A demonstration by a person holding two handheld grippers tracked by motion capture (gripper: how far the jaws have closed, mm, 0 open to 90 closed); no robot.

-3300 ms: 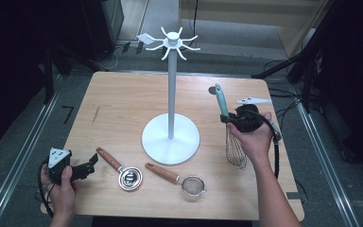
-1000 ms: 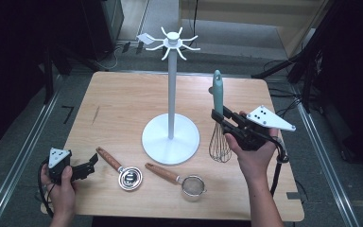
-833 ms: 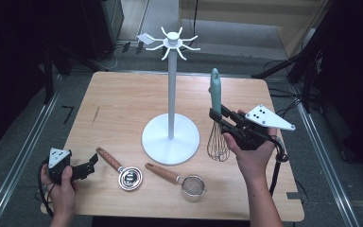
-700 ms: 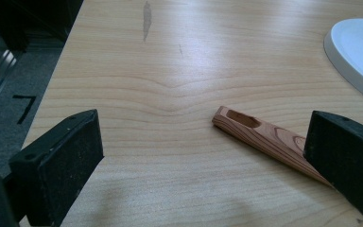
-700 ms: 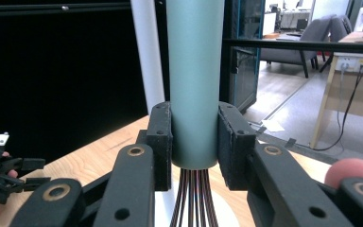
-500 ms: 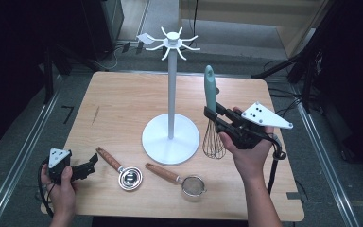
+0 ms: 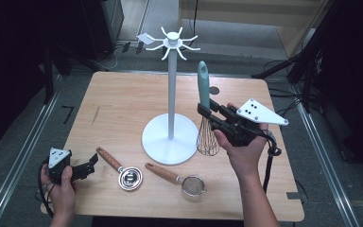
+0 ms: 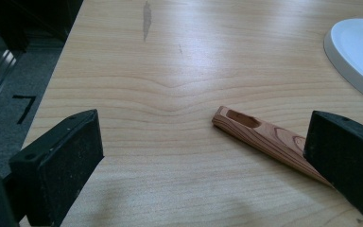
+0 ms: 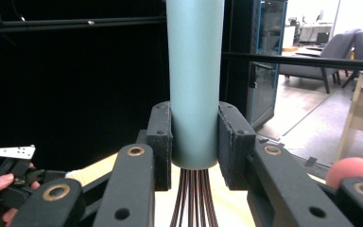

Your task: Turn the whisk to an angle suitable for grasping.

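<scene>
My right claw [image 7: 207,112] is clamped on the whisk [image 7: 207,127], both pads squeezing the teal handle just above where the wires fan out. In the right gripper view that handle [image 9: 194,80] rises straight up between the jaws. I grip low so the top end with its hanging hole stays free, which I judge is the part that must reach a hook. The whisk stands upright, wires down, just to the 3 o'clock side of the white rack's [image 7: 170,90] round base, with the wire cage looking clear of the table [image 7: 123,99]. The hooks at the top of the pole sit well above the handle's tip, so my guess is that a lift comes next.

My left claw [image 7: 90,163] rests near the table's 7 o'clock corner, jaws apart and holding nothing — parked there, I think, to keep out of the way. In the left gripper view a wooden handle [image 8: 264,137] lies between them, its far end by one jaw. It belongs to the small measuring cup [image 7: 120,170]; the little strainer [image 7: 177,177] lies beside it, at 6 o'clock from the base.
</scene>
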